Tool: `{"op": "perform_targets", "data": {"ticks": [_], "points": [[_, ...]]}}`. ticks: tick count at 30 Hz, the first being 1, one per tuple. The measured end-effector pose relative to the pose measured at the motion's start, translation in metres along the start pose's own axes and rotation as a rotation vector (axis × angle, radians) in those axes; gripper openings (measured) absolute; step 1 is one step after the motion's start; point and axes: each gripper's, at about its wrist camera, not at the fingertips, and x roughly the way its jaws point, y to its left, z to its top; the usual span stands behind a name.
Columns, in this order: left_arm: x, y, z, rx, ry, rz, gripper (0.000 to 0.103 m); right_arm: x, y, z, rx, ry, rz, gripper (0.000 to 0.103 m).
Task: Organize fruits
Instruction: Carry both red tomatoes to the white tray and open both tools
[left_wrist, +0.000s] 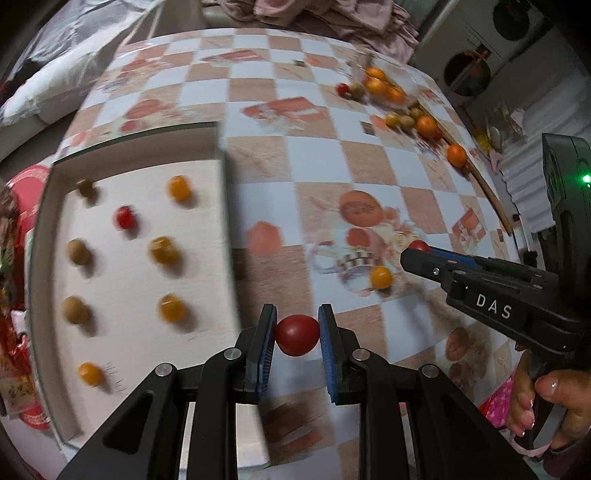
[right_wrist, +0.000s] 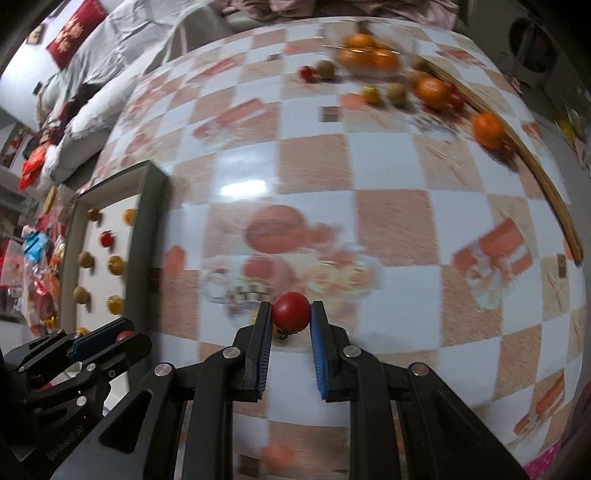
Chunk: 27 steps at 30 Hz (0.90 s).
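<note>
The left gripper (left_wrist: 297, 334) points steeply down at the bench (left_wrist: 388, 162), which carries a checked orange-and-white cover. Its two blue-padded fingers (left_wrist: 266, 347) are clamped on a red cherry tomato (left_wrist: 297, 335); the fruit sits at the fingertips, pressed from both sides, with most of its body visible between the pads. The right gripper (right_wrist: 291, 317) has the same attitude and grips a second red cherry tomato (right_wrist: 291, 312) in the same manner — fingers (right_wrist: 263, 343) closed on it, the fruit seated at the very tips and standing slightly proud of them. In the left wrist view, the right gripper enters from the right edge, held by a hand (left_wrist: 546, 402), with its tomato showing as a red spot at the tip. A loose yellow tomato (left_wrist: 381, 277) lies on the bench just beside that tip. To the left stands a shallow white tray (left_wrist: 221, 206) with a dark rim. On its floor lie small fruits, well apart from one another: brownish ones in the left column, yellow-orange ones in the right, one red between the columns near the far end. At the far right of the bench — well apart from both grippers — lies a cluster of unsorted fruit (left_wrist: 384, 88), including oranges, small tomatoes and brownish round fruits. The background is blurred in both views.
</note>
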Motion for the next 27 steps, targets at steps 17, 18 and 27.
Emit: {"op": "perform_targets", "data": {"ticks": [17,18,27], "points": [[-0.032,0.103,-0.057,-0.182,-0.012,0.121,0.025,0.021,0.128,0.006,-0.205,0.051,0.124,0.022],[-0.034,0.109,-0.060,-0.194,-0.012,0.127,0.025,0.024,0.133,0.005,-0.215,0.058,0.131,0.022],[-0.040,0.149,-0.084,-0.273,-0.010,0.185,0.025,0.047,0.174,-0.013,-0.305,0.129,0.136,0.022]]}}
